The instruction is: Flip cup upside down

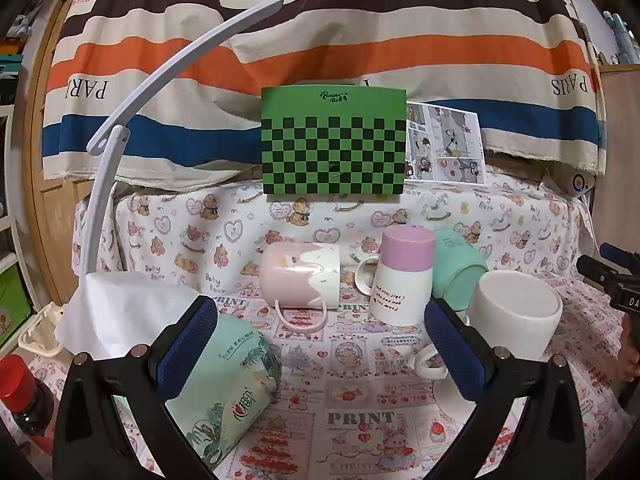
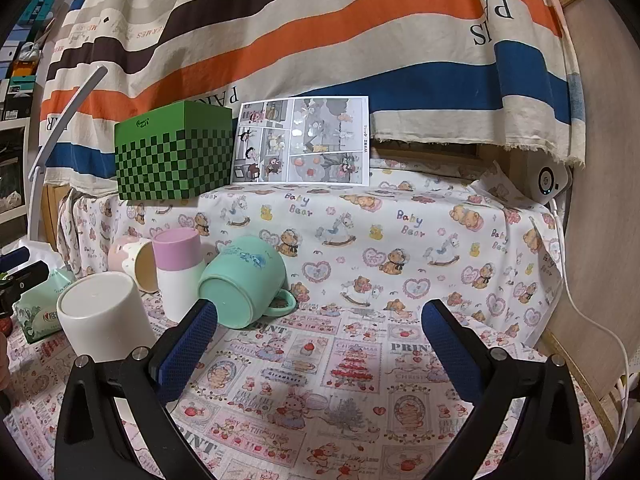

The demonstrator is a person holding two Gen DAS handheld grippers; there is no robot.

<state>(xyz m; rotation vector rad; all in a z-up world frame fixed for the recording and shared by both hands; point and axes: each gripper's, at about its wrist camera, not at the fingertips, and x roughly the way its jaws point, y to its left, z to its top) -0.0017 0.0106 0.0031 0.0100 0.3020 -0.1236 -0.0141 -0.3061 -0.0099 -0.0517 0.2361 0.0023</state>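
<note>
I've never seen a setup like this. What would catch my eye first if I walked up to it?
Probably the cluster of mugs on the cartoon-print cloth: a white cup and a pink-and-white one standing upside down, a pink mug and a mint-green mug lying on their sides. Behind them, a green checkered box sits on a raised ledge before a boldly striped cloth. Up close, both pairs of blue-padded tongs, left and right, gape open, holding nothing.

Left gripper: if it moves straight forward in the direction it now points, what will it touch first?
Probably the pink and white mug lying on its side, or the upside-down pink-topped cup beside it. Both sit straight ahead of the open left gripper, with only tablecloth between. Depth is unclear, so which comes first is uncertain.
</note>
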